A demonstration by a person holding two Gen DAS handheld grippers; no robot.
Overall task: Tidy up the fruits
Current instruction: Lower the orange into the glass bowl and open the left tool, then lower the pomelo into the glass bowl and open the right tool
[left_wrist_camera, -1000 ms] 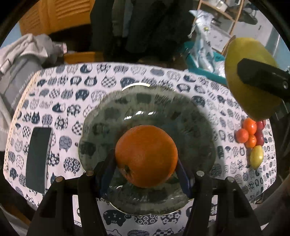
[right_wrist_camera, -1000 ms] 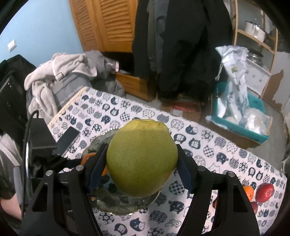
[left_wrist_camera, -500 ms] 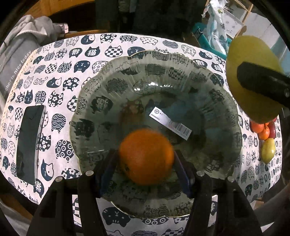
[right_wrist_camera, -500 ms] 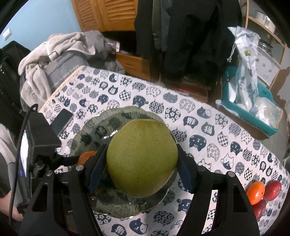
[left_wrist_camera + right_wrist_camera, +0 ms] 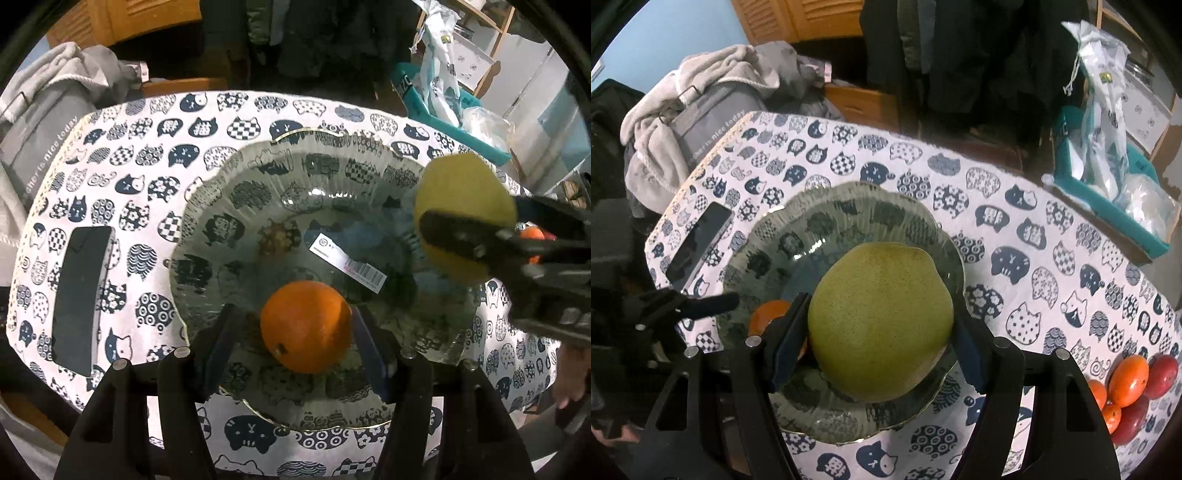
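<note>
A clear glass plate with a scalloped rim lies on the cat-print tablecloth; it also shows in the right wrist view. An orange rests on the plate's near part between the fingers of my left gripper, whose jaws stand apart with a gap on the orange's left side. My right gripper is shut on a large green pear and holds it over the plate's right side; the pear also shows in the left wrist view. The orange is partly hidden in the right wrist view.
A black phone lies left of the plate. Small orange and red fruits lie in a cluster on the cloth to the right. A teal bin with plastic bags and a pile of grey clothes stand beyond the table.
My left gripper lowered the orange onto the plate and its jaws opened off it. My right gripper moved the pear down and in over the plate.
</note>
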